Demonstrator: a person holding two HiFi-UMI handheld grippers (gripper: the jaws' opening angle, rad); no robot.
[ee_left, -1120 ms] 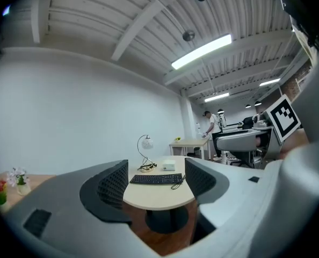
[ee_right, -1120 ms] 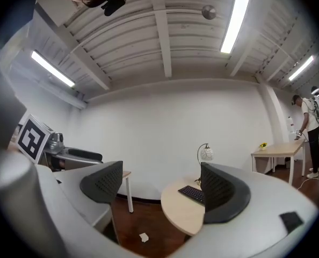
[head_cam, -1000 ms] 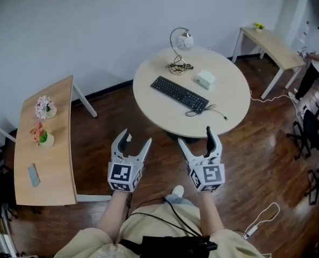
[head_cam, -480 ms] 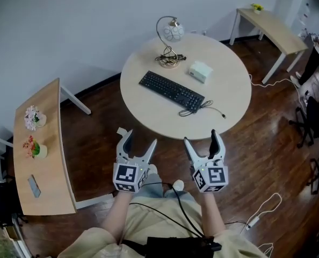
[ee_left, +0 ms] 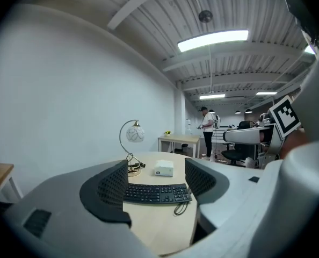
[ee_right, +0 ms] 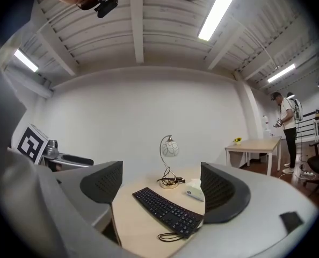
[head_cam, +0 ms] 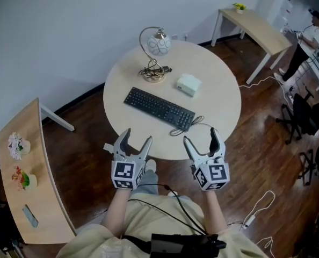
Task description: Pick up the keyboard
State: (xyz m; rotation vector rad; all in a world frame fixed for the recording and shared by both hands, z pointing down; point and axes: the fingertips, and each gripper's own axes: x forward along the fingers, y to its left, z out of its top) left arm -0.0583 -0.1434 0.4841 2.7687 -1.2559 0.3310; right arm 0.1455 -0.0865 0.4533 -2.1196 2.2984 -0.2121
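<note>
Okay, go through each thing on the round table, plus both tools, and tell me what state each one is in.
Keyboard: flat on the round table, ungripped.
Keyboard cable: loose, looped by the keyboard's end.
Lamp: upright.
White box: lying flat beside the lamp.
Left tool: open, empty.
Right tool: open, empty.

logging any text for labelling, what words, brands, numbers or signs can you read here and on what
No word, brand or number can be read in any view.
keyboard: key legends too small to read.
white box: no print can be made out.
left gripper: a black-and-white square marker, a pattern, not letters.
right gripper: the same kind of pattern, no letters.
</note>
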